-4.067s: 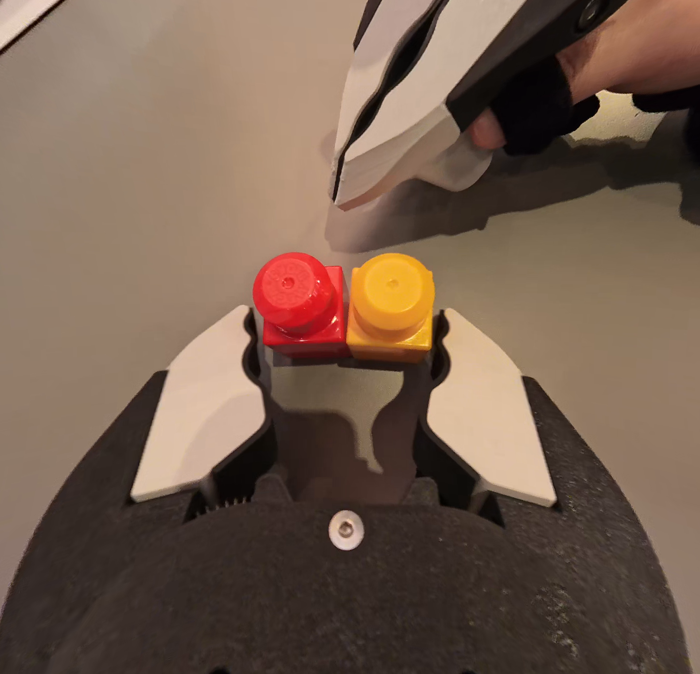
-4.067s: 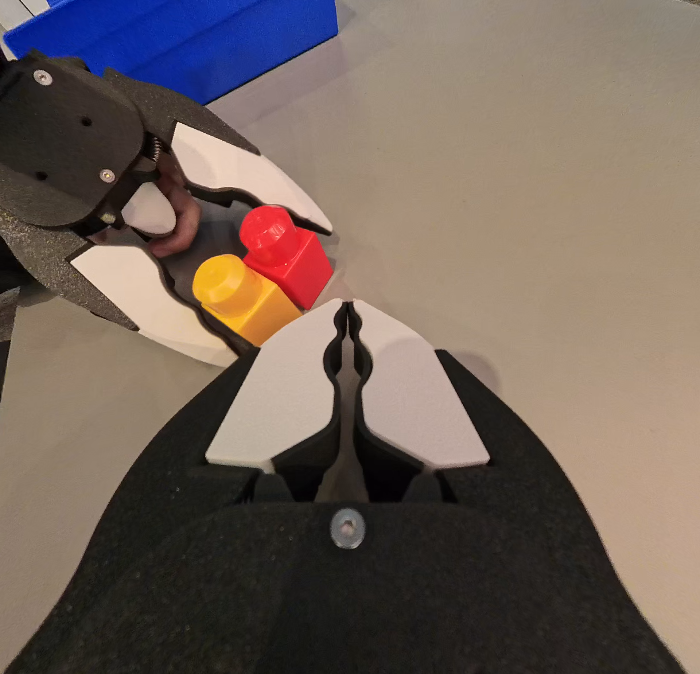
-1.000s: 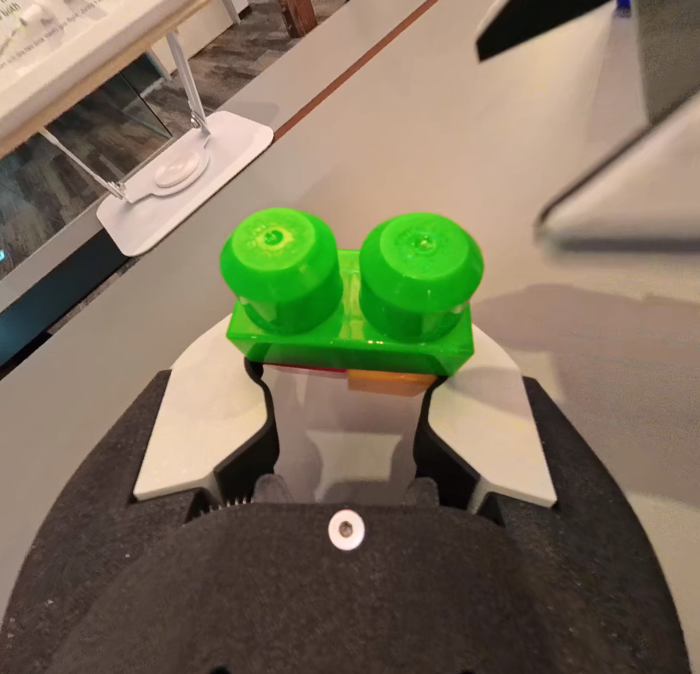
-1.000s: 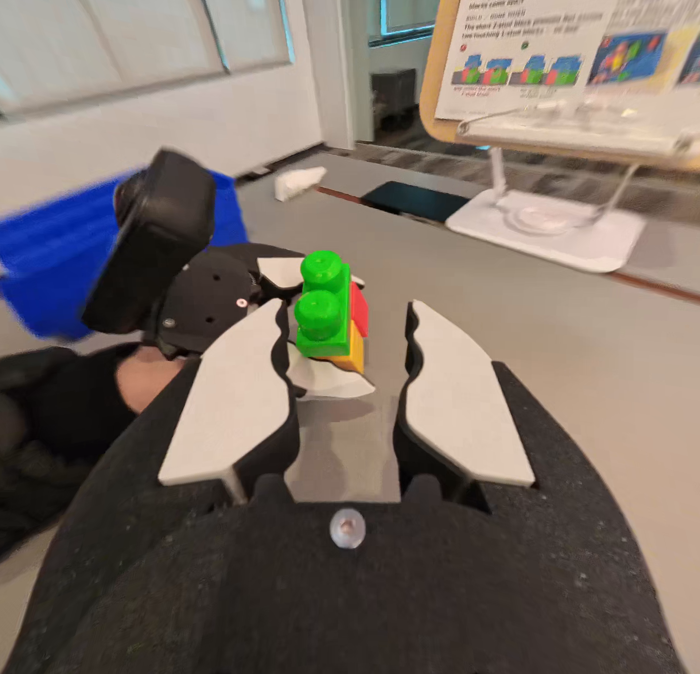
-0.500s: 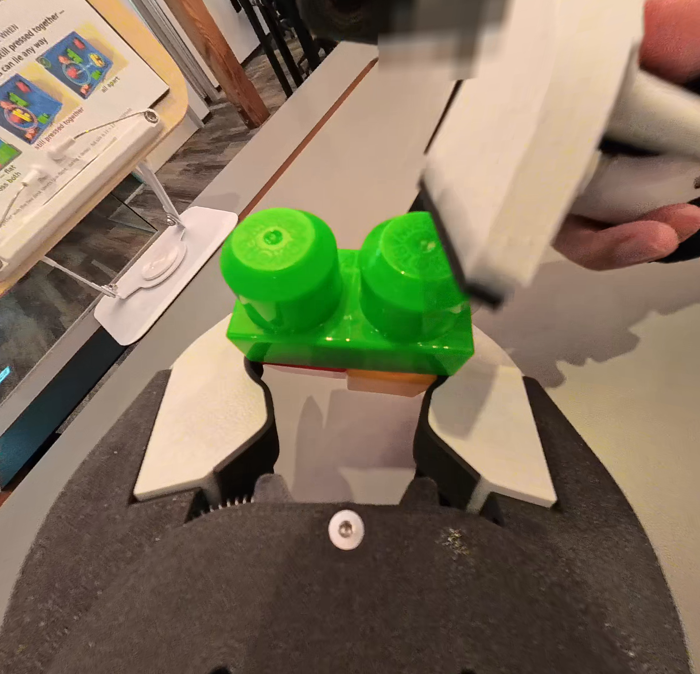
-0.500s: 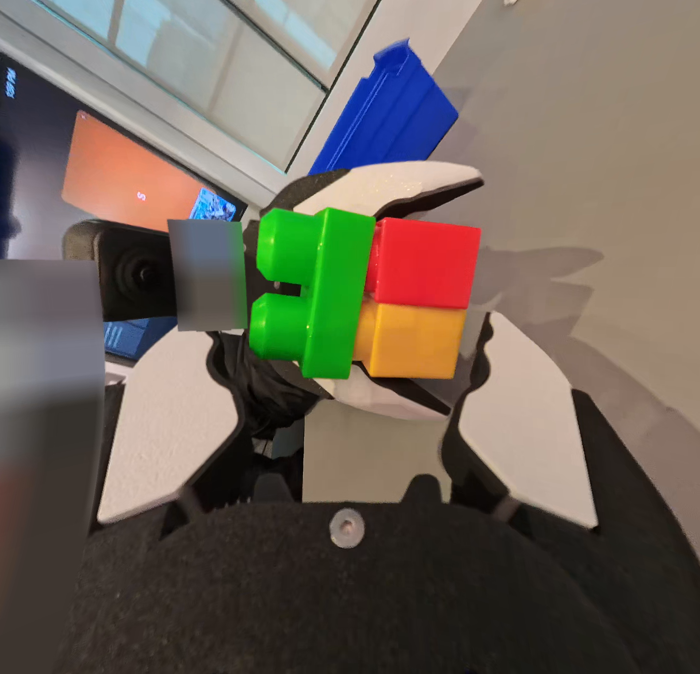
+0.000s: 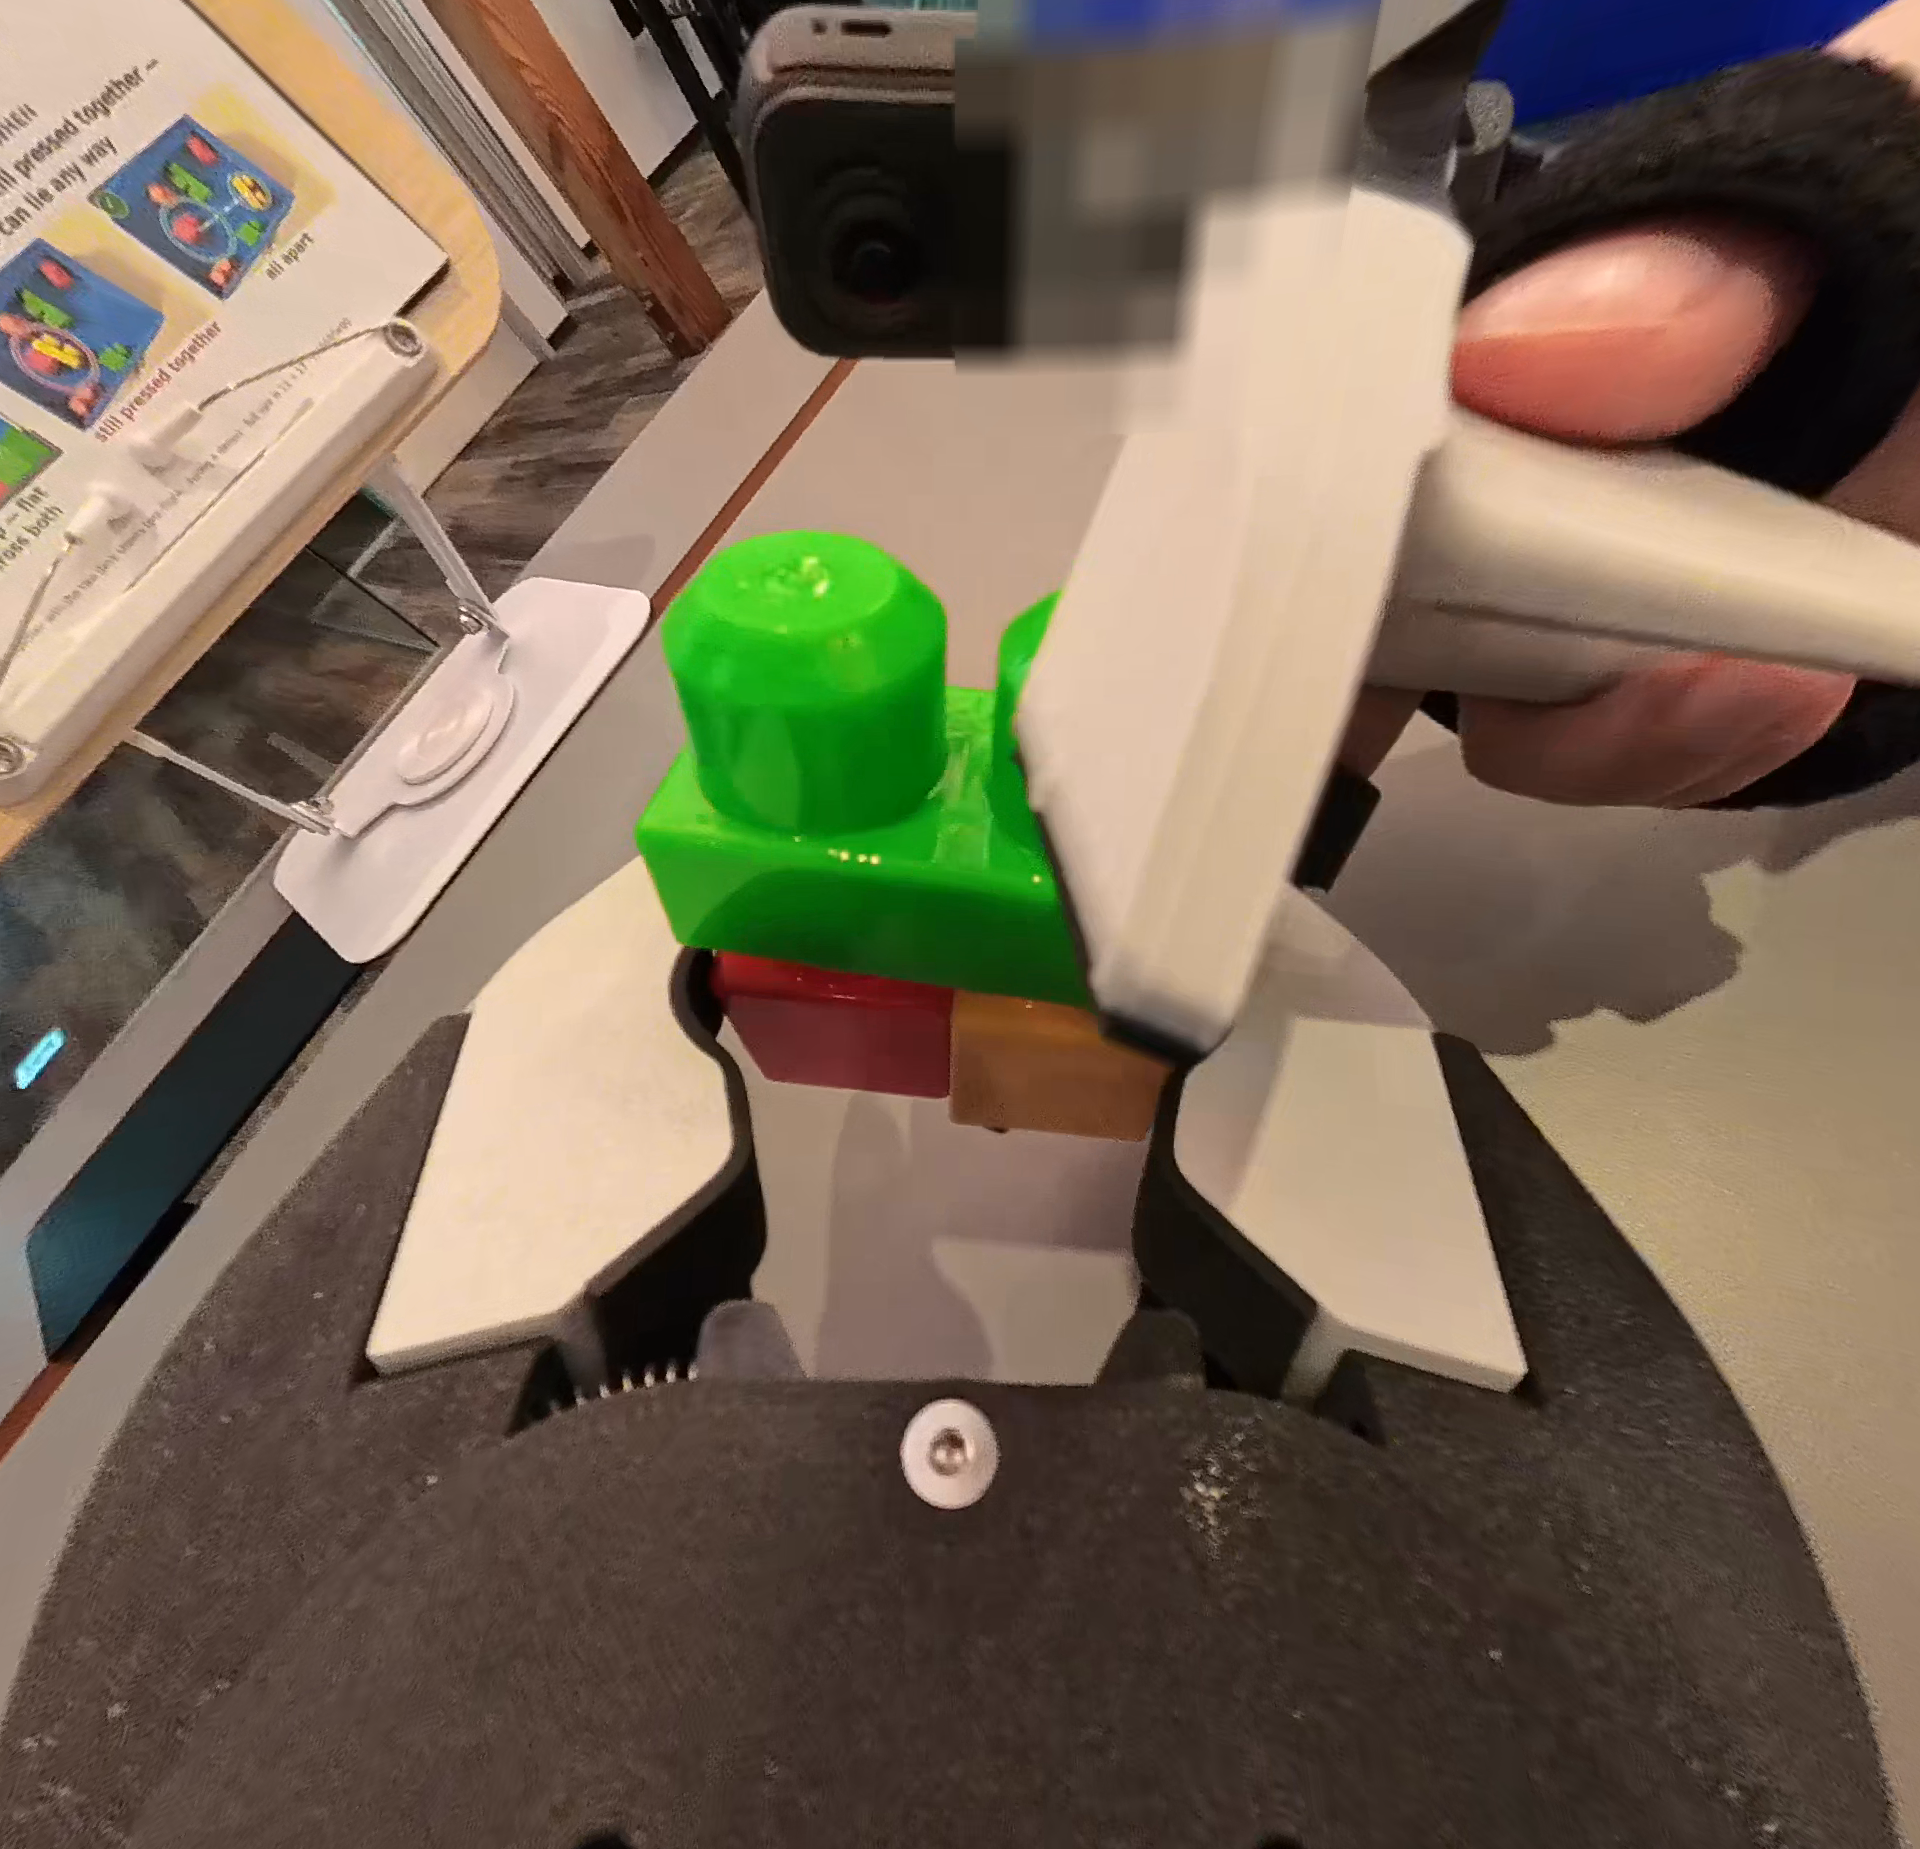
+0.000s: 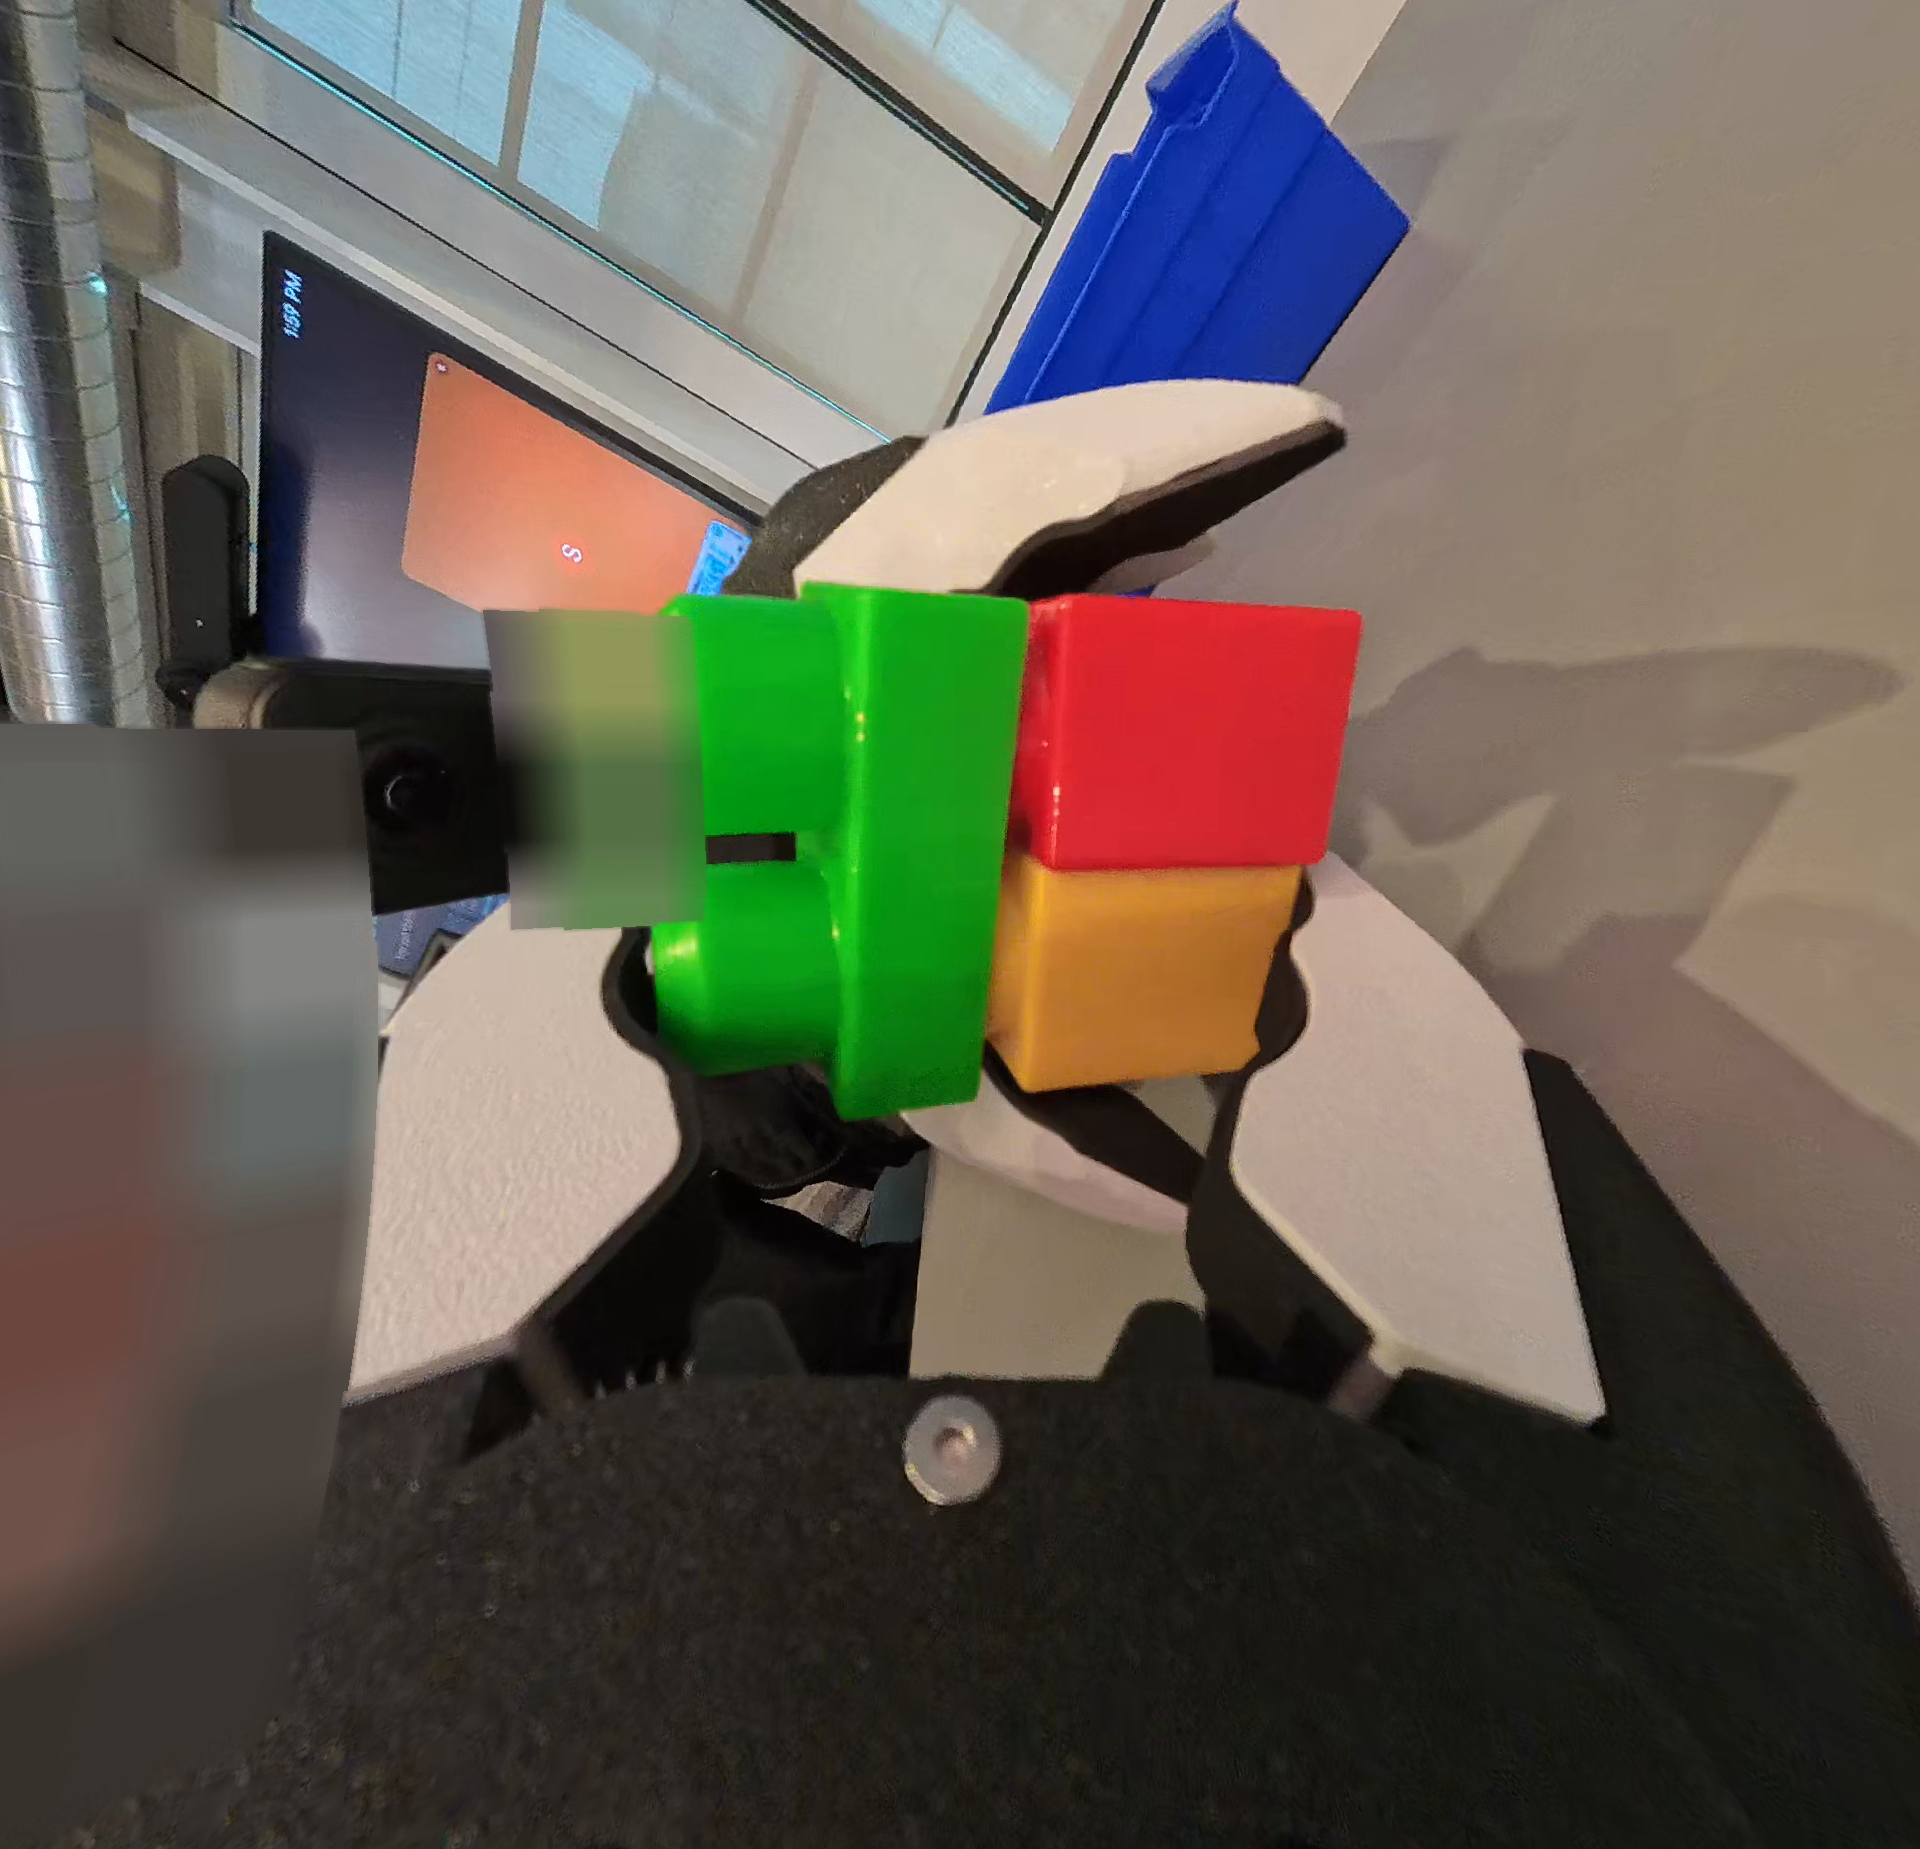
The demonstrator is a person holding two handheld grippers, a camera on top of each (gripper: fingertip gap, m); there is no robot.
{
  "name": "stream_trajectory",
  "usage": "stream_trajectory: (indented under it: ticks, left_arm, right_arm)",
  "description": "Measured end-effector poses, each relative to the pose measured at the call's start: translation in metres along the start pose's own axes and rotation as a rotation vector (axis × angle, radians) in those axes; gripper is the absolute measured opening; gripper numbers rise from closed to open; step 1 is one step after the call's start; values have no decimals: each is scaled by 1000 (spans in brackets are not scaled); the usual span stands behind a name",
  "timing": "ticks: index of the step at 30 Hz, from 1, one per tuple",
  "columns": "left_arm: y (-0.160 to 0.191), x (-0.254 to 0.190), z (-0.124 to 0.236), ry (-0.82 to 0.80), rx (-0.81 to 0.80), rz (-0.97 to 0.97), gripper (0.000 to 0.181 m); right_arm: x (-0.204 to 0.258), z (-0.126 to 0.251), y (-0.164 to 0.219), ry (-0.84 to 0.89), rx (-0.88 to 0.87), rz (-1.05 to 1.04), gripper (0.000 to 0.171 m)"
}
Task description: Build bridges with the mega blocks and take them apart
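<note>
Green two-stud block point(image 7: 831, 864) caps the red block point(image 7: 831, 1030) and yellow block point(image 7: 1049, 1072), all lifted off the tabletop point(image 7: 1714, 1124). Left tongs point(image 7: 940, 1020) pinch the lower pair. Right tongs point(image 8: 951, 978), spread, straddle the stack's ends. Likely pressing the bridge together; squeezing comes next.
</note>
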State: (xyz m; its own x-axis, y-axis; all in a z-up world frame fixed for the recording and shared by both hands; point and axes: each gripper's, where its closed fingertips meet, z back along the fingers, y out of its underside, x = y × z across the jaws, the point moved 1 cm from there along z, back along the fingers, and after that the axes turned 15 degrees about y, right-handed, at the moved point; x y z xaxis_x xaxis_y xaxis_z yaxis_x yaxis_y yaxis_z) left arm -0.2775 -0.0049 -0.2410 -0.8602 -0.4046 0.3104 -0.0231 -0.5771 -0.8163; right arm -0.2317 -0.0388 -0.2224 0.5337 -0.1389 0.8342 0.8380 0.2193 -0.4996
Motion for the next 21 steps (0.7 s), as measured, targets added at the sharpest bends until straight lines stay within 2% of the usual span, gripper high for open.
stream_trajectory:
  ticks: [14, 19, 21]
  left_arm:
    - [-1, 0, 0, 16, -28, 32, 89]
    - [-7, 0, 5, 24, -70, 40, 89]
    - [-7, 0, 4, 13, -61, 29, 89]
  right_arm:
    - [1, -4, -1, -6, -51, 26, 107]
    - [9, -1, -3, -117, -57, -52, 107]
    - [8, -2, -2, -101, -59, -27, 107]
